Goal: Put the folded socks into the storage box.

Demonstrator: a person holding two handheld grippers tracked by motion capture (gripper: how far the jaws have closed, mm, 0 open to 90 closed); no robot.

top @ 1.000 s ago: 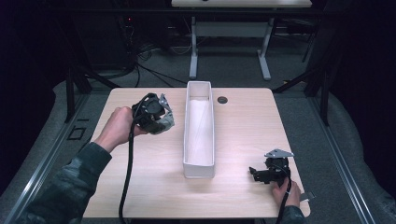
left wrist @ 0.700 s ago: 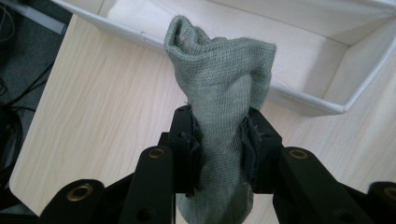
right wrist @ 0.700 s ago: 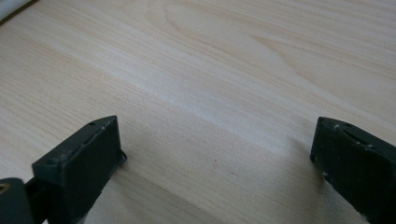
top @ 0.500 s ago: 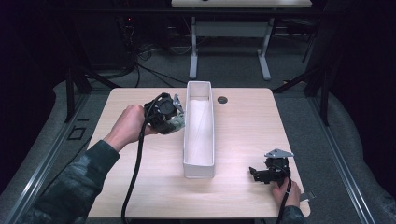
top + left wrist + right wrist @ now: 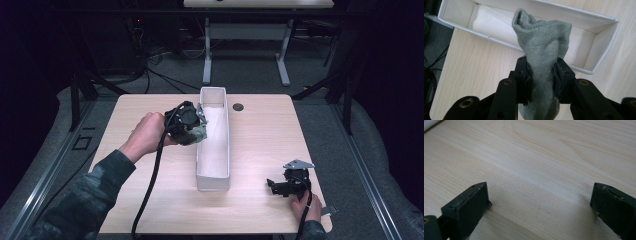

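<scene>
My left hand-held gripper (image 5: 541,77) is clamped on a grey-green sock (image 5: 541,47) at the white bin's (image 5: 214,177) left wall; its knit weave reads from the left gripper view. Right hand-held gripper (image 5: 280,186) rests on the tabletop (image 5: 260,130), jaws apart.

A pale wooden worktop (image 5: 140,150) carries a long white open box (image 5: 214,172) down its middle, with a small dark disc (image 5: 238,106) just beside the box's far end.

the left gripper (image 5: 541,75) clamps a grey-green sock (image 5: 541,47), held upright over the long white box (image 5: 596,57).
</scene>
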